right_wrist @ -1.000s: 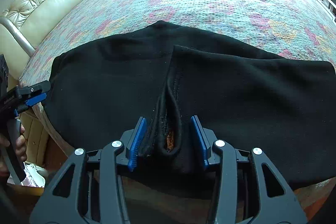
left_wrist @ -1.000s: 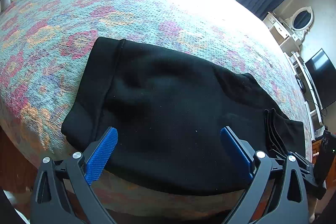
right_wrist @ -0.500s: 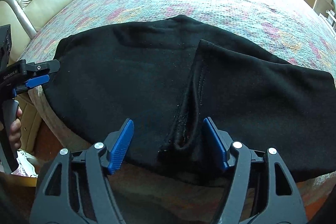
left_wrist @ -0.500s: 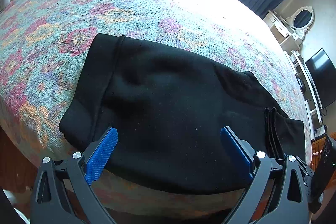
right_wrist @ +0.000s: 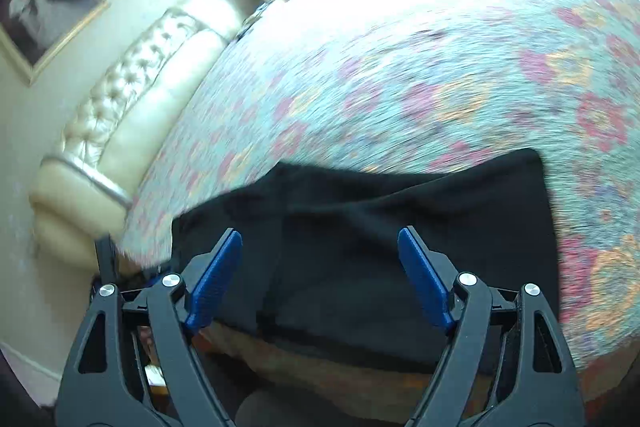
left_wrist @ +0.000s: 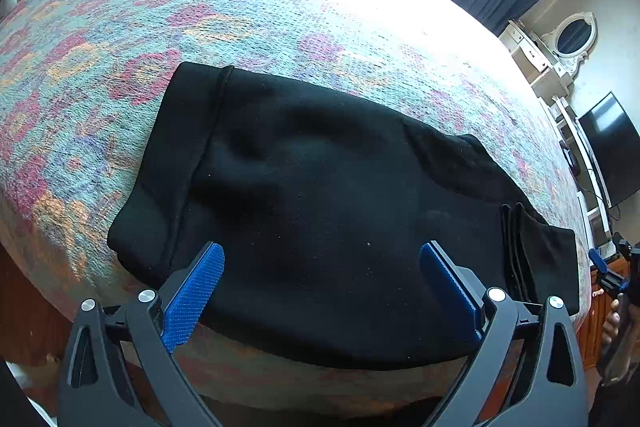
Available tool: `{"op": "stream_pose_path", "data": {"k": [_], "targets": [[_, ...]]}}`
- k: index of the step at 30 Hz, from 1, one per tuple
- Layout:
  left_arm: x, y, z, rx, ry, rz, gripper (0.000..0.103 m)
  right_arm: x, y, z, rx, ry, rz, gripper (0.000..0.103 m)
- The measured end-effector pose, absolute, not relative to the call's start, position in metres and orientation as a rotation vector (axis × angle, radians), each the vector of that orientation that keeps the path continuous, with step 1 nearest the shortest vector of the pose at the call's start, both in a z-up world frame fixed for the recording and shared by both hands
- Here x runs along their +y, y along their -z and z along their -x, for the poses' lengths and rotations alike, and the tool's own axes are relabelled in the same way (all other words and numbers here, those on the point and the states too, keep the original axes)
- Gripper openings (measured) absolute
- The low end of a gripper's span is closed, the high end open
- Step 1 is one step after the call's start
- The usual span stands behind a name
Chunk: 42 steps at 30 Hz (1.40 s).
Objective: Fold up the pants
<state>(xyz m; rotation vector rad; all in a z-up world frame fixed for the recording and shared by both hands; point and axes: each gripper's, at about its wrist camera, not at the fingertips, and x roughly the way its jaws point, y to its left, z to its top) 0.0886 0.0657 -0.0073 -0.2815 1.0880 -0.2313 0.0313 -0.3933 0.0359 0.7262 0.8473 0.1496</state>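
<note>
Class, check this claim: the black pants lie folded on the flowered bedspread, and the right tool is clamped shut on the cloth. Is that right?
One thing is wrong. The right tool is open, gripping nothing, as the right wrist view shows. The black pants do lie folded on the flowered bedspread.

One pair of black pants, one bed, two grippers, left and right, one television, one oval mirror, one framed picture.

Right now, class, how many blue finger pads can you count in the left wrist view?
3. Two on the left gripper: one lower left, one lower right. One at the right edge, on the right gripper; its partner may be hidden.
</note>
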Motion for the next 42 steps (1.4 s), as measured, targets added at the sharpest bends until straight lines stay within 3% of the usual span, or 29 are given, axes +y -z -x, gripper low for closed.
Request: {"op": "stream_pose_path", "data": {"k": [4,11,12,16,19,24,31,35,36,39,42], "targets": [[0.065,0.009,-0.088,1.091,0.229,0.285,0.097,-0.469,0.011,-0.026,0.872,-0.076,-0.901,0.08],[0.054,0.014,-0.086,1.107,0.24,0.297,0.097,-0.478,0.071,-0.049,0.887,-0.174,-1.049,0.08],[0.051,0.014,-0.085,1.107,0.243,0.294,0.097,-0.478,0.073,-0.051,0.87,-0.19,-1.059,0.076],[0.041,0.016,-0.083,1.112,0.256,0.252,0.097,-0.479,0.087,-0.058,0.9,-0.182,-1.07,0.035],[0.04,0.016,-0.082,1.11,0.272,0.248,0.097,-0.486,0.099,-0.055,0.878,-0.195,-1.129,0.023],[0.045,0.017,-0.085,1.116,0.27,0.287,0.097,-0.485,0.103,-0.053,0.86,-0.209,-1.137,0.021],[0.044,0.016,-0.082,1.116,0.271,0.271,0.097,-0.484,0.099,-0.021,0.809,-0.289,-1.23,0.042],[0.043,0.016,-0.082,1.117,0.271,0.272,0.097,-0.479,0.099,0.003,0.823,-0.303,-1.232,0.044],[0.043,0.016,-0.082,1.117,0.271,0.271,0.097,-0.478,0.098,0.008,0.834,-0.296,-1.209,0.041],[0.043,0.016,-0.082,1.116,0.272,0.268,0.097,-0.472,0.099,0.017,0.878,-0.253,-1.144,0.02],[0.043,0.016,-0.082,1.113,0.271,0.269,0.097,-0.473,0.106,0.019,0.87,-0.231,-1.183,0.018]]}}
